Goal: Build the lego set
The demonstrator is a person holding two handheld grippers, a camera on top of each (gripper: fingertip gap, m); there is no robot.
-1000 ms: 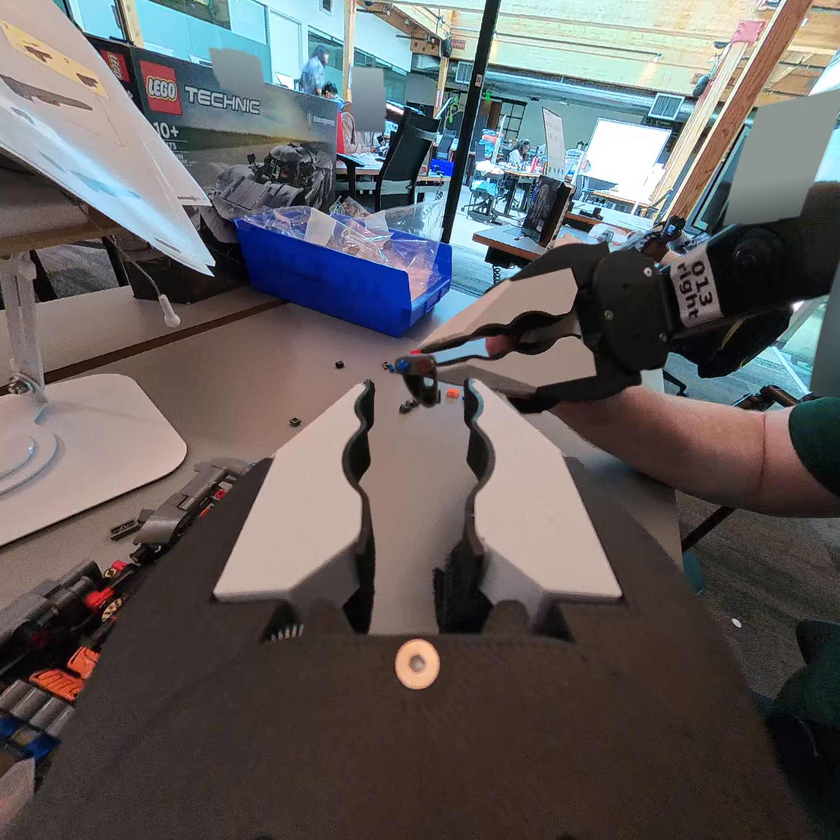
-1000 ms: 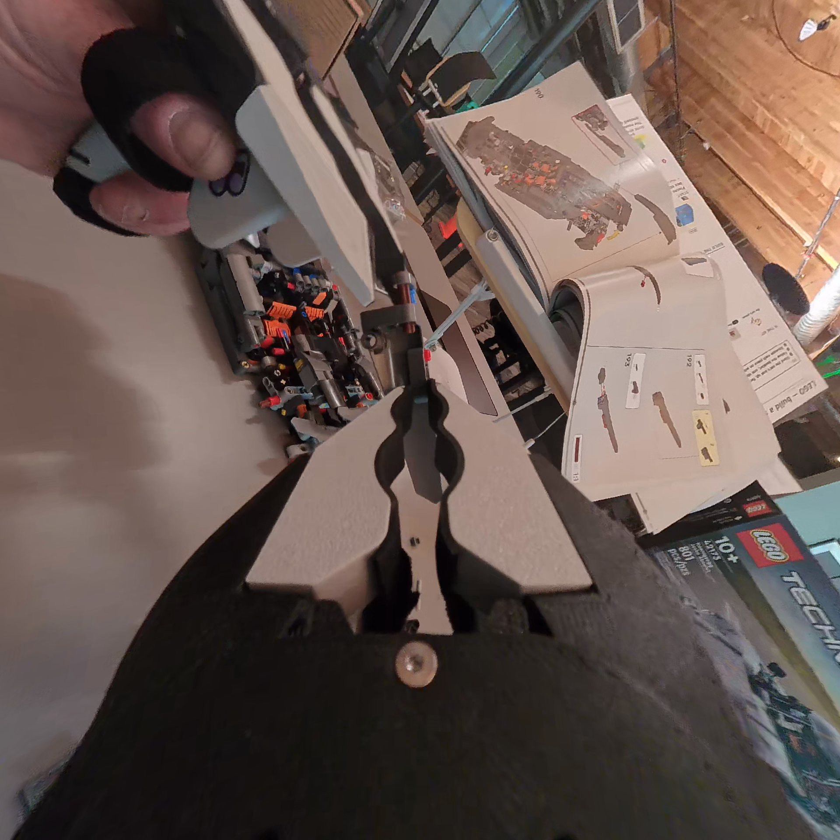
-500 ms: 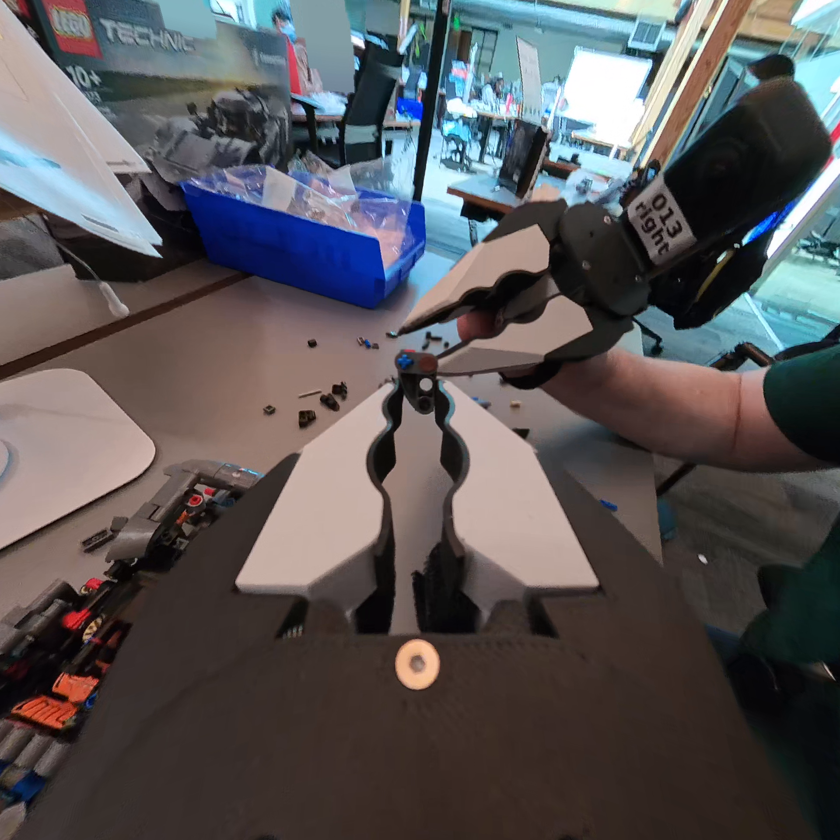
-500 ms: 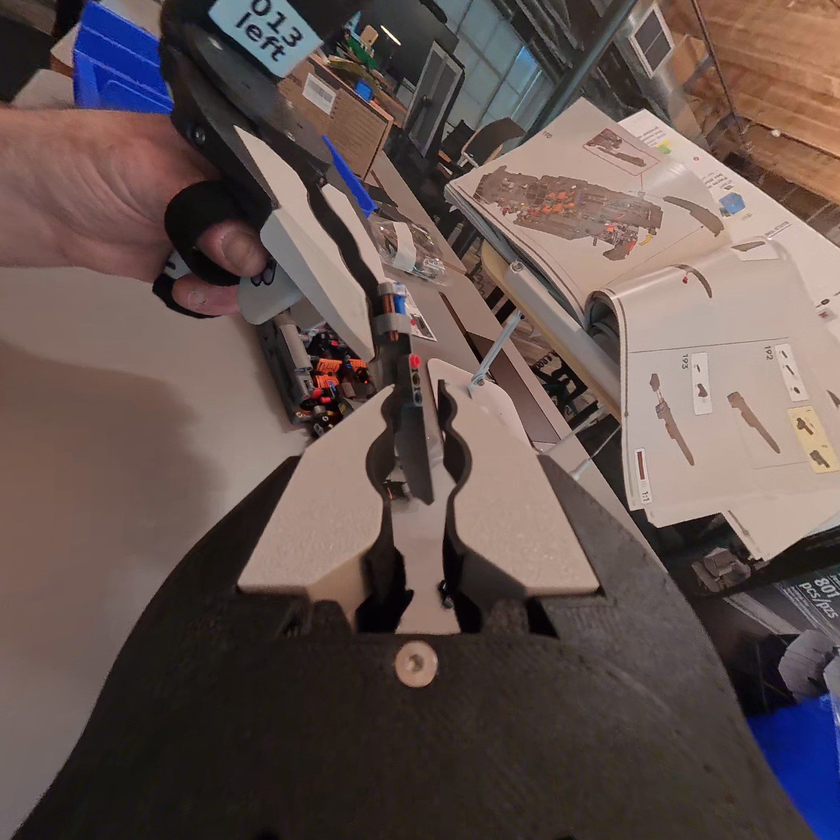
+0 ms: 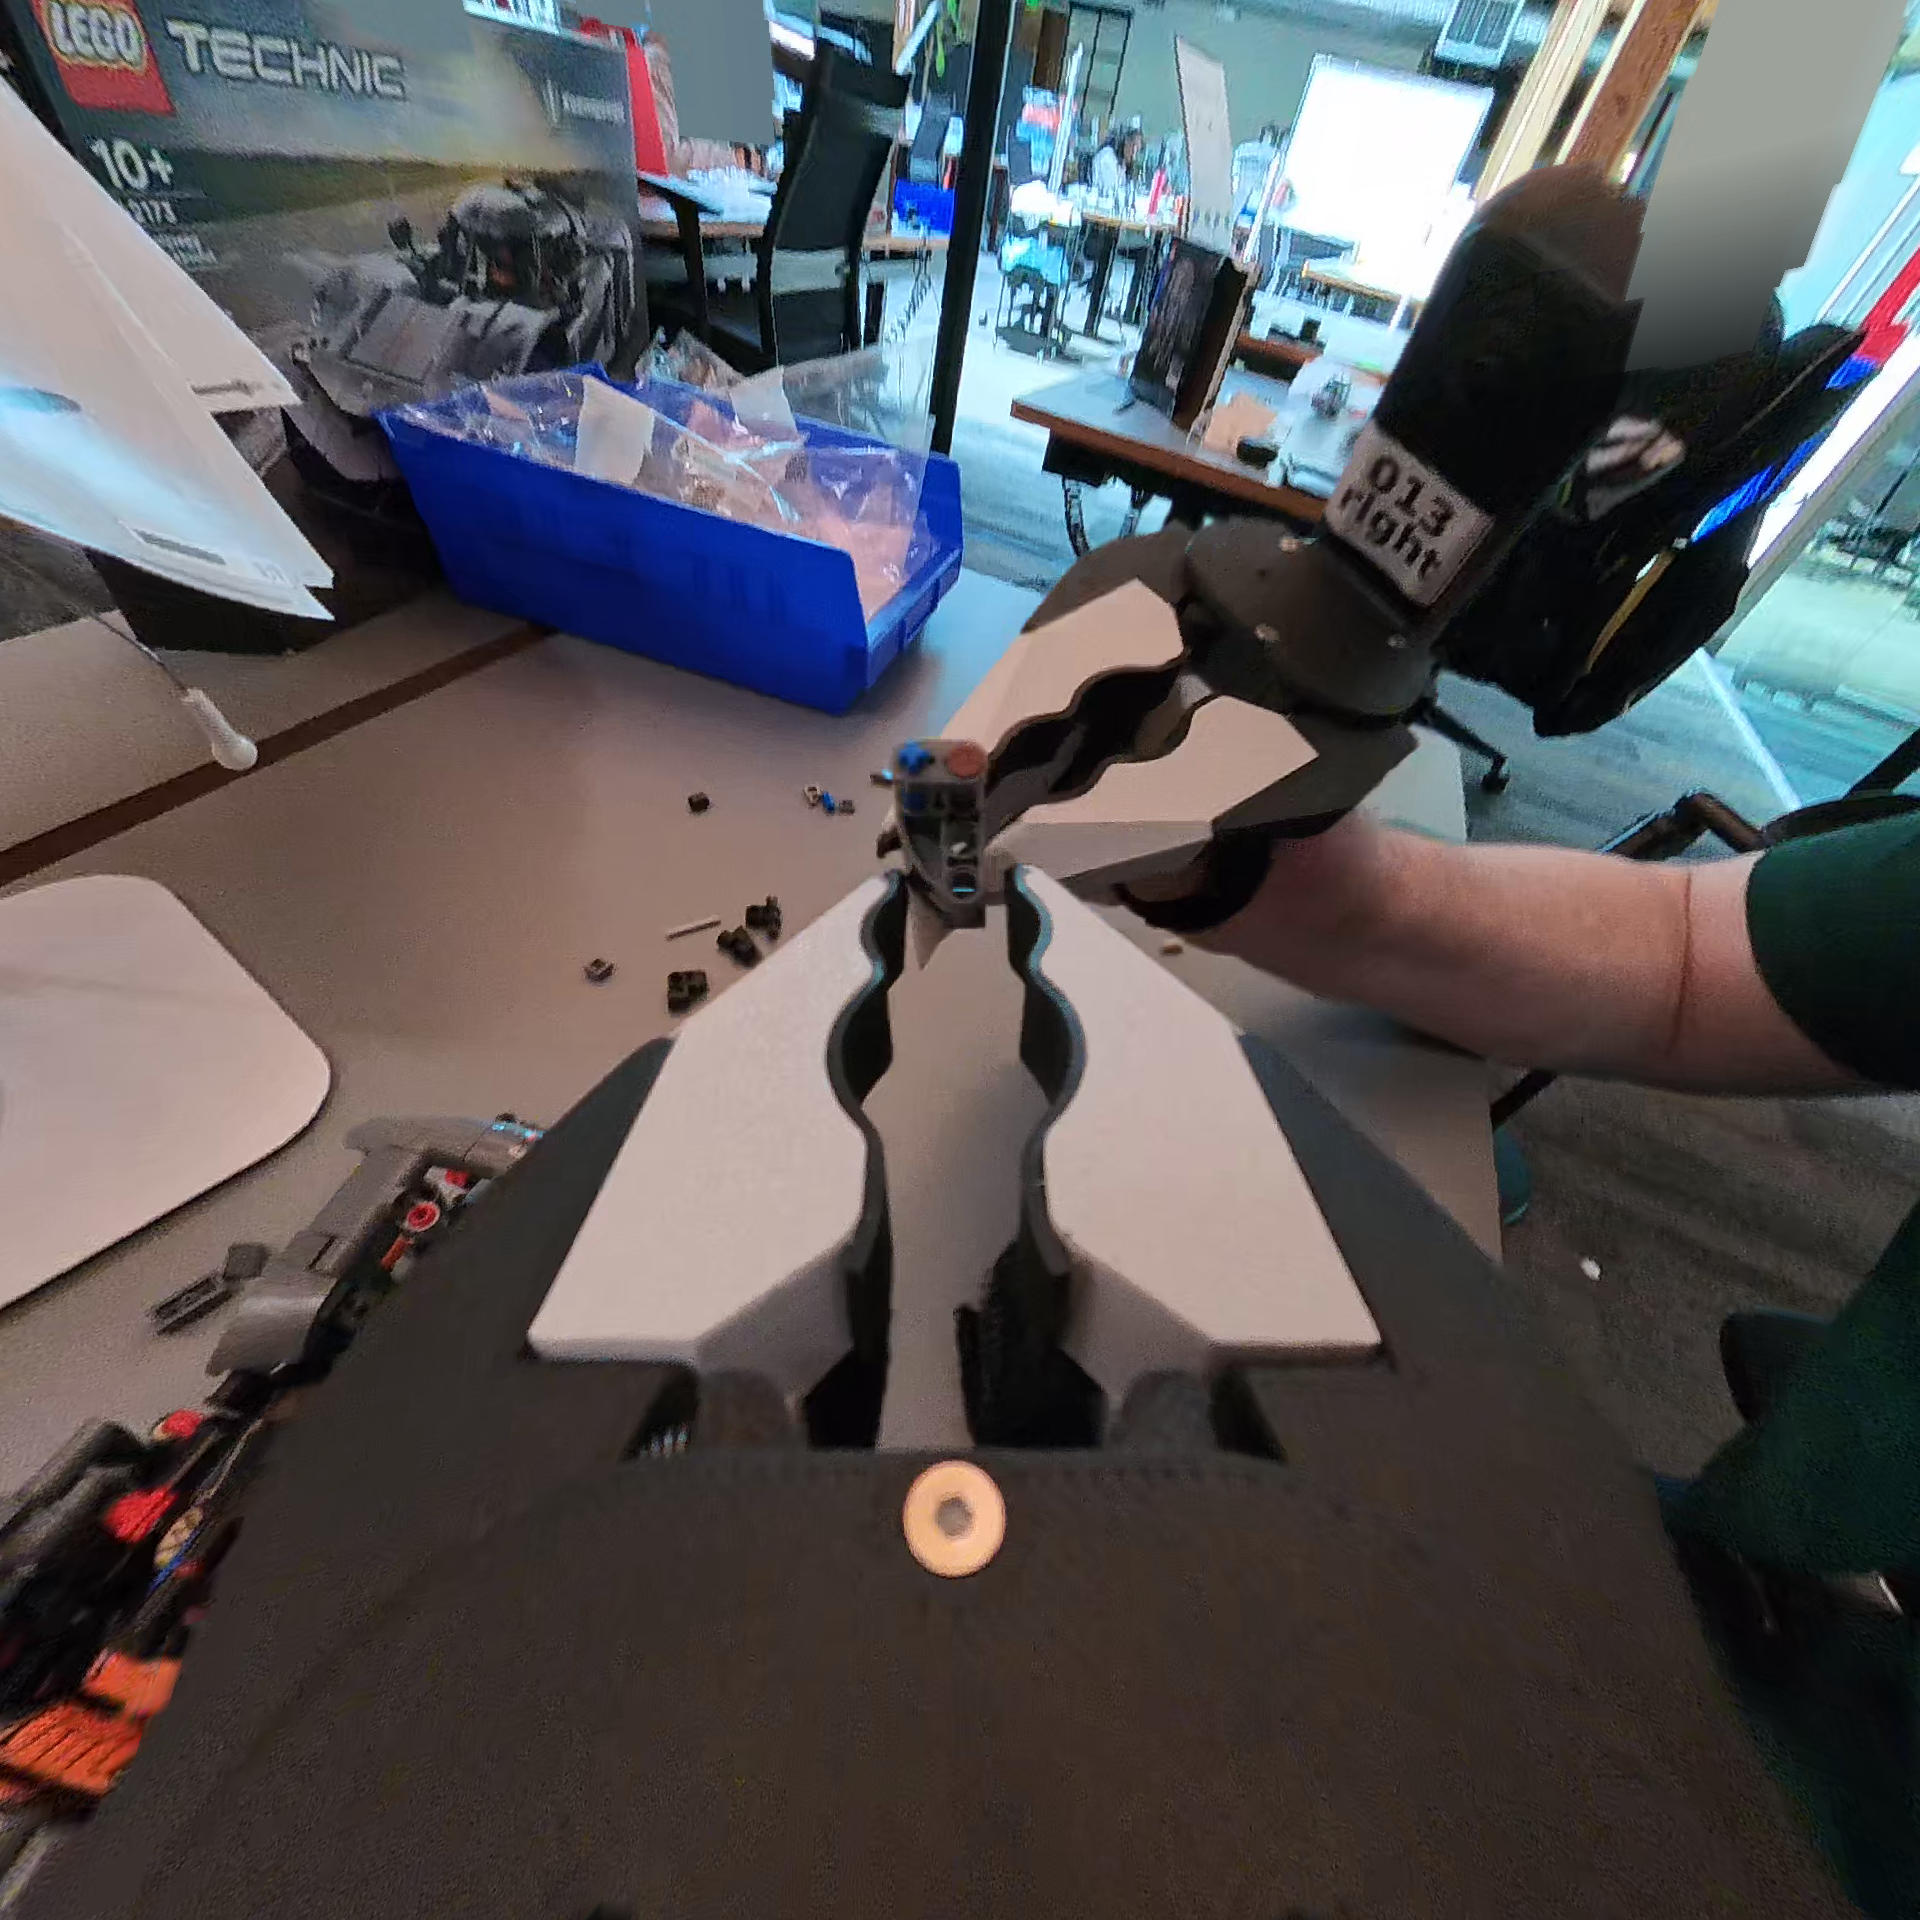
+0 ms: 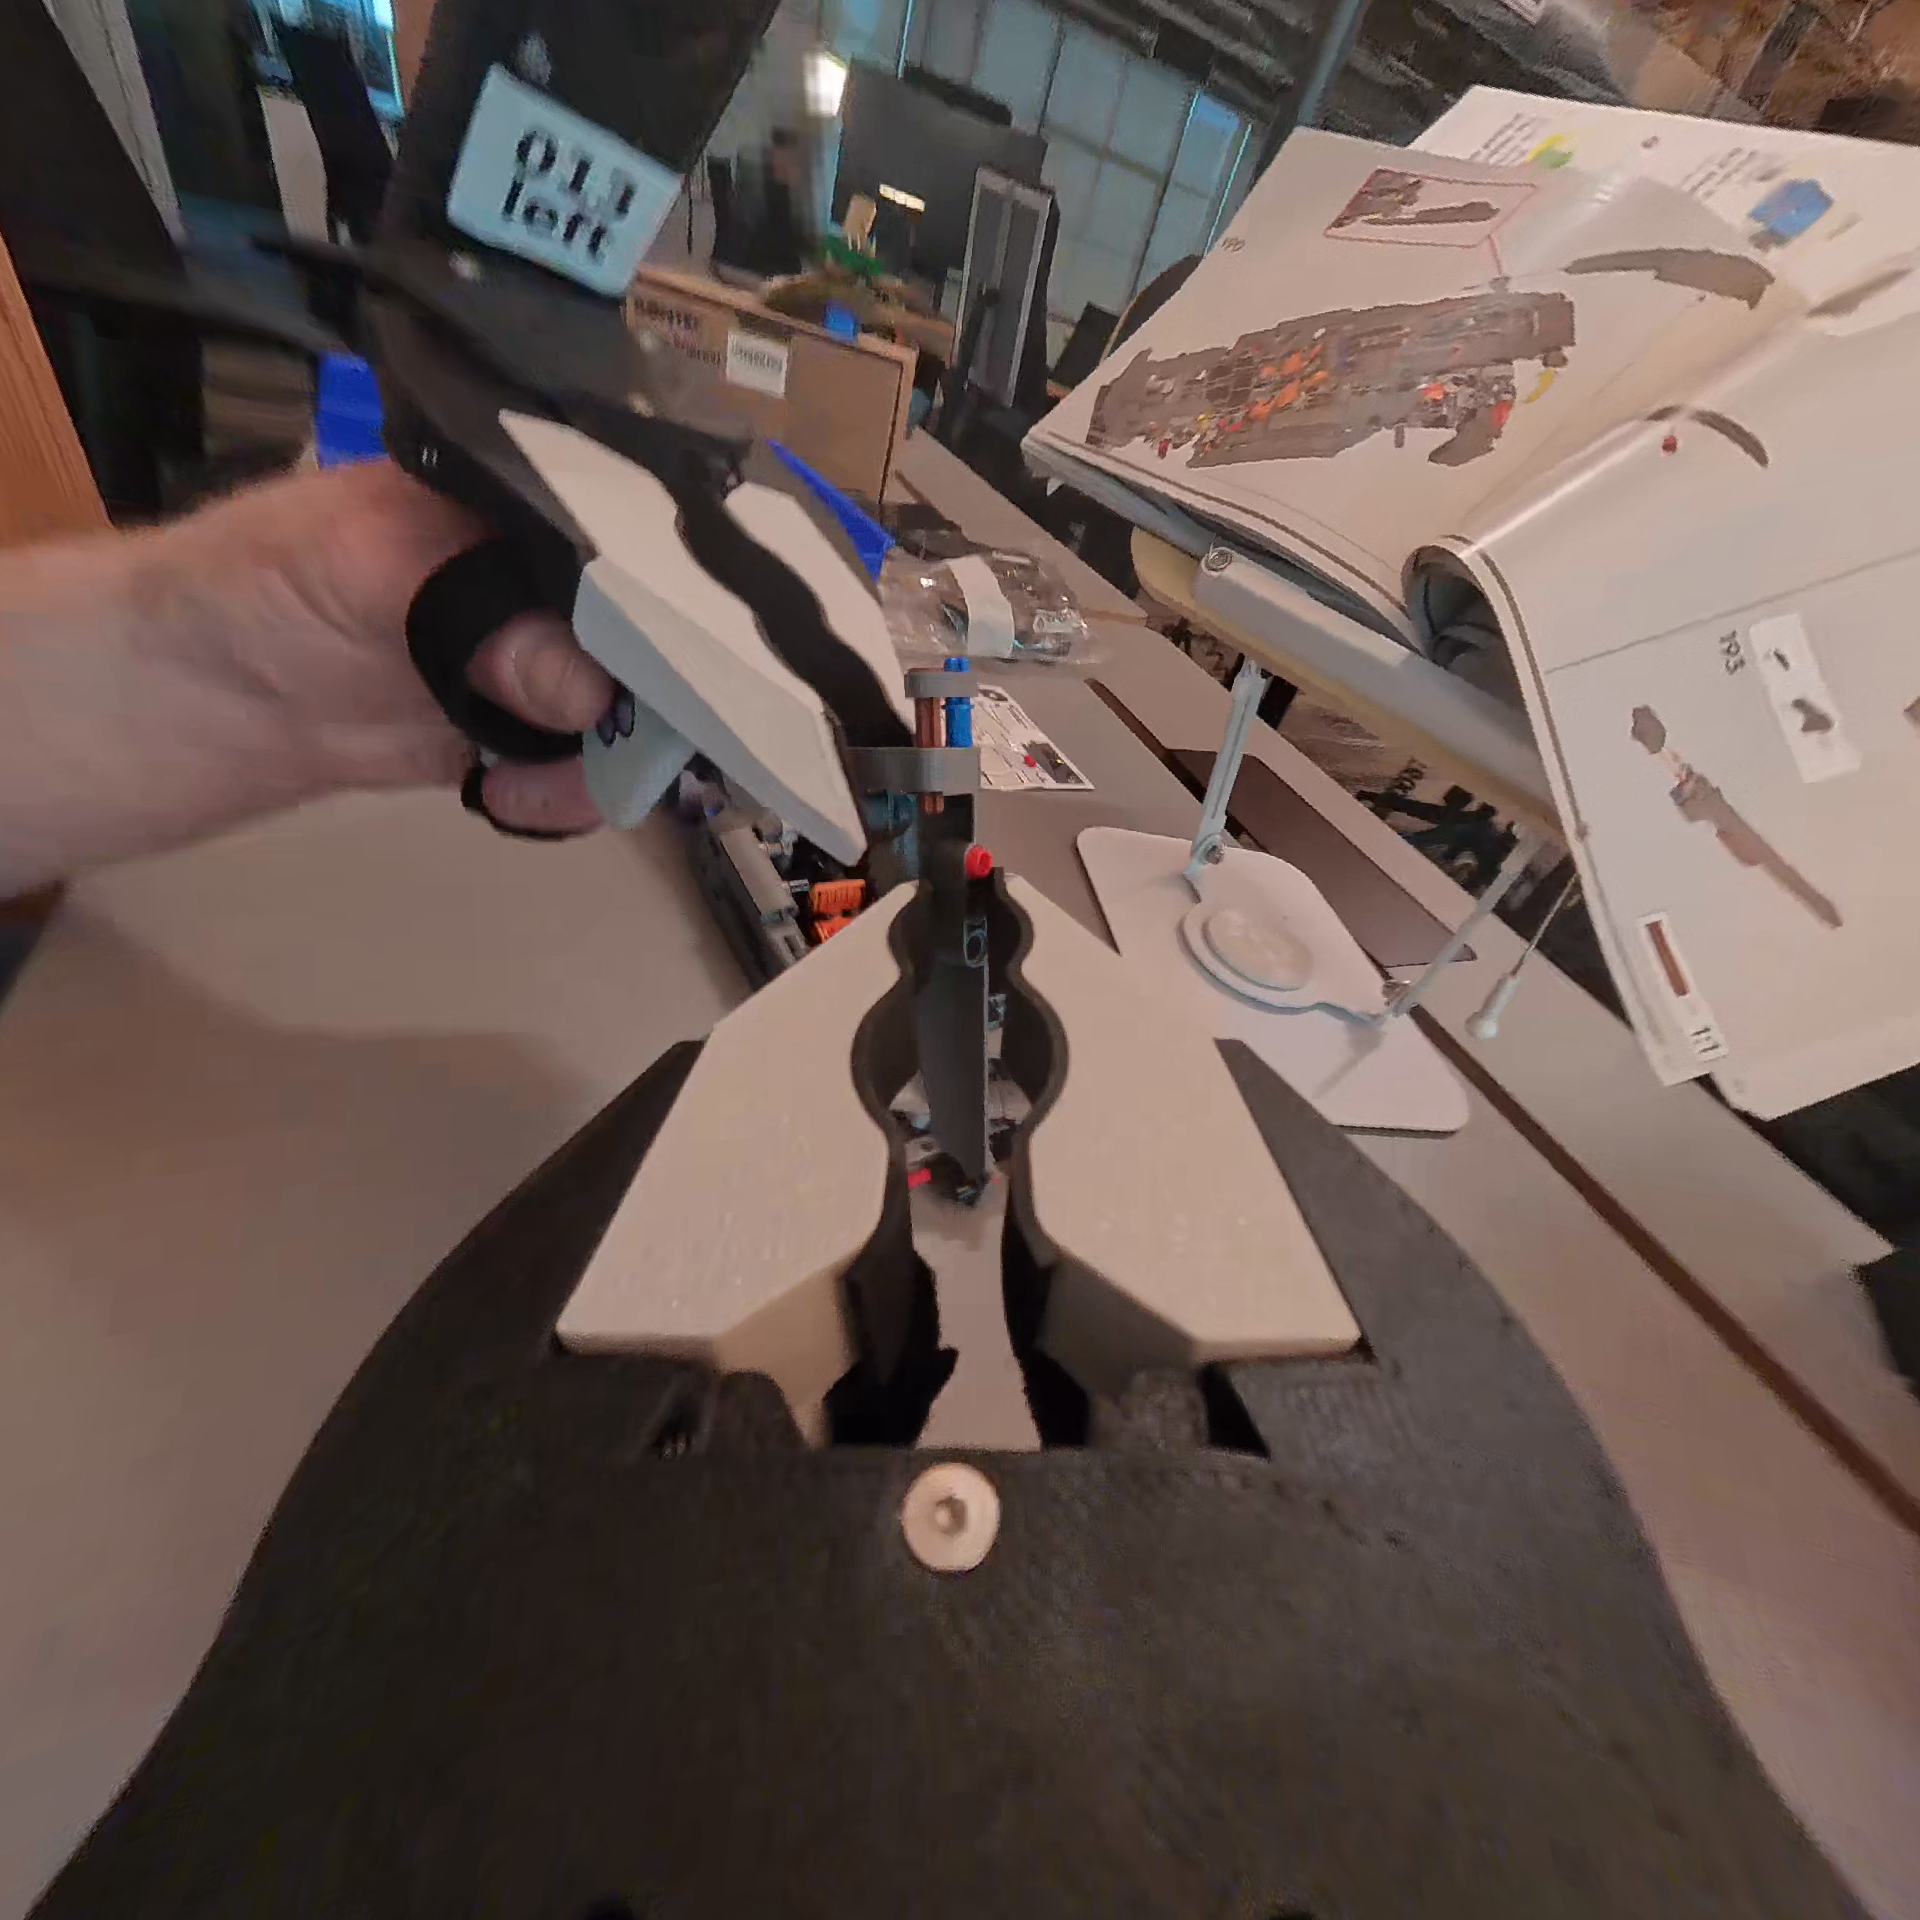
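The right gripper [image 6: 951,914] is clenched on a small dark grey lego subassembly [image 6: 951,997], a slim piece that runs down the gap between its two pale fingers, with a red pin near the fingertips and a grey crosspiece carrying a blue pin and a copper-coloured axle sticking out beyond them. The fingers are nearly together, parted only by the width of the piece. In the left wrist view the same right gripper [image 5: 961,821] comes in from the right, held by a bare hand [image 5: 1299,914], and the subassembly [image 5: 940,831] stands up from its tips.

The left gripper [image 5: 951,899] is partly open, with a clear channel of table showing between its fingers. Its fingertips sit on either side of the lower end of the subassembly; whether they press on it cannot be told. In the right wrist view the left gripper [image 6: 883,748] reaches in from the left, its tip right against the grey crosspiece.

Both grippers meet above the middle of the grey table [image 5: 468,831]. Small loose black parts [image 5: 727,945] lie scattered just beyond them. The partly built lego model [image 5: 312,1278], grey with orange and red bits, lies at the near left edge. A blue bin [image 5: 665,561] of plastic bags stands towards the far edge, with the set's box [image 5: 343,177] behind it. An open instruction booklet [image 6: 1455,416] rests on a white stand [image 6: 1278,956].
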